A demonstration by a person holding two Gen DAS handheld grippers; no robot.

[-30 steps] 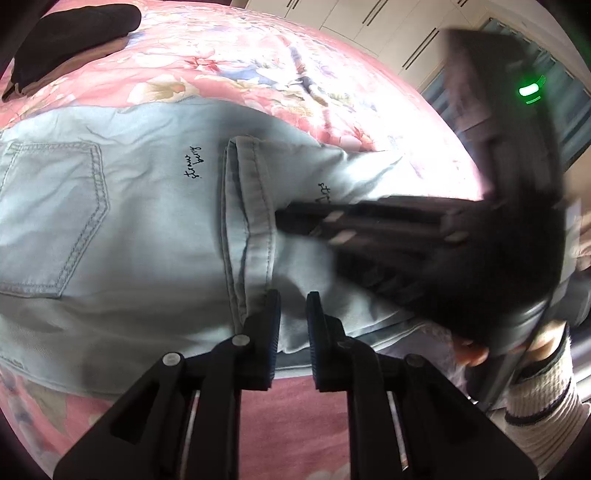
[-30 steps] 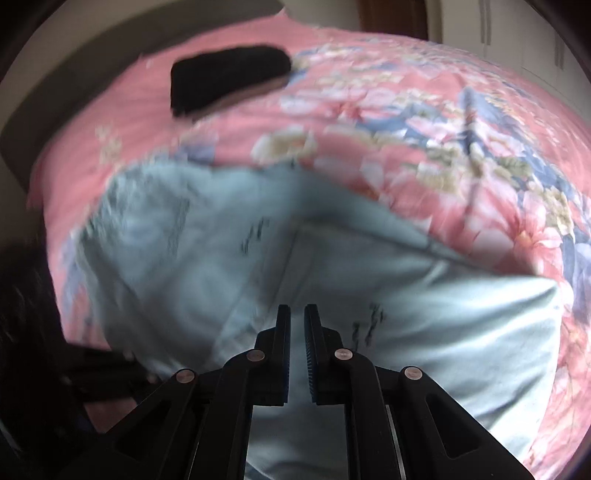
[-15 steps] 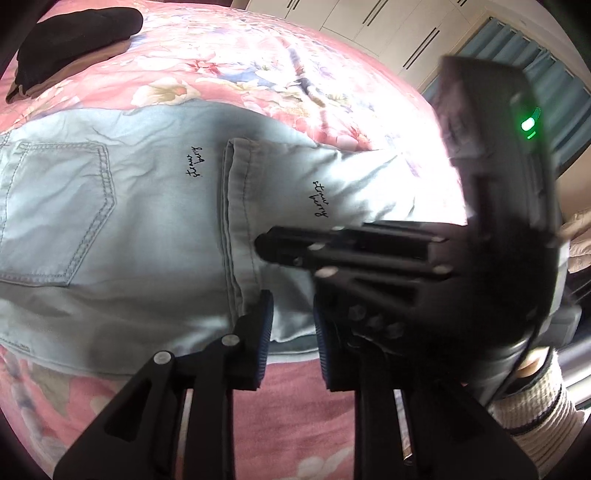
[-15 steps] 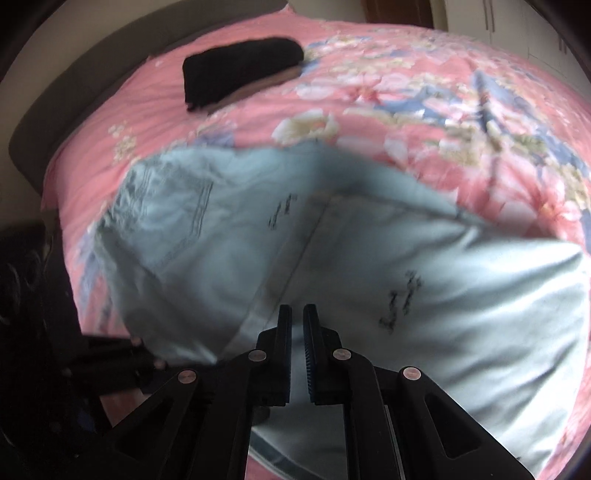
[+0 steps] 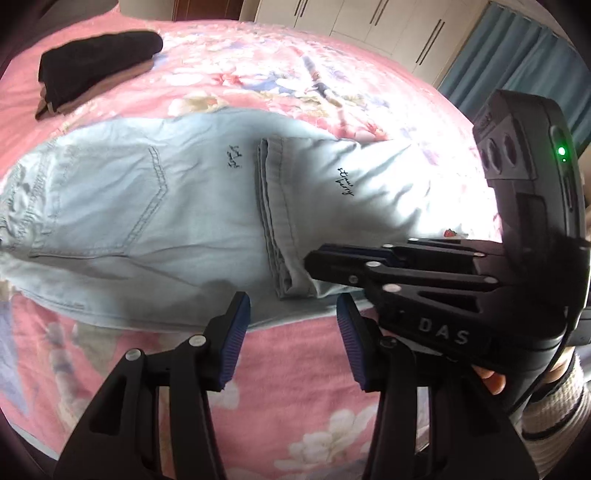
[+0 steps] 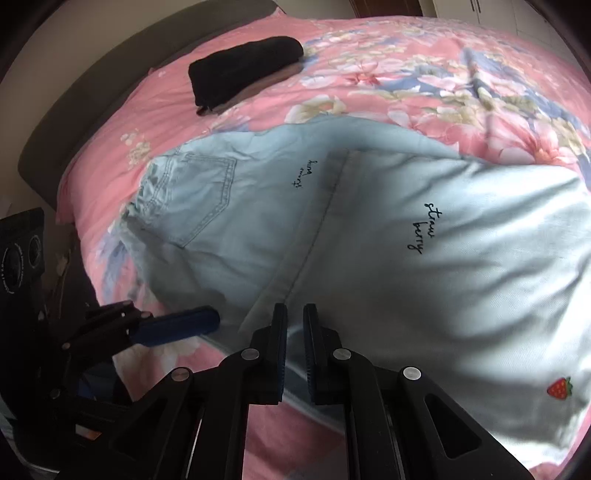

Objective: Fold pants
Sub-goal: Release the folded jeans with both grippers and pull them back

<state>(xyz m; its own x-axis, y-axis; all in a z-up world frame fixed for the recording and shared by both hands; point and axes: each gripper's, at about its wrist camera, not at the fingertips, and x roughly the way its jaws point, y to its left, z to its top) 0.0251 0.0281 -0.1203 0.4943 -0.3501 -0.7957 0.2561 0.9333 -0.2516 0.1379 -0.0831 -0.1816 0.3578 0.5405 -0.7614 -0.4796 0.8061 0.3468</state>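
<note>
Folded pants (image 5: pixel 177 221) on the bed (image 5: pixel 295 387), dark garment (image 5: pixel 96 66) beyond them.

This is a bedroom in a home. A bed (image 5: pixel 295 387) fills both views, spread with a pink floral cover, and a dark padded headboard (image 6: pixel 74 110) curves round its far edge. Pale built-in wardrobe doors (image 5: pixel 369 22) with long dark handles line the wall behind, beside a teal curtain (image 5: pixel 517 62).
</note>
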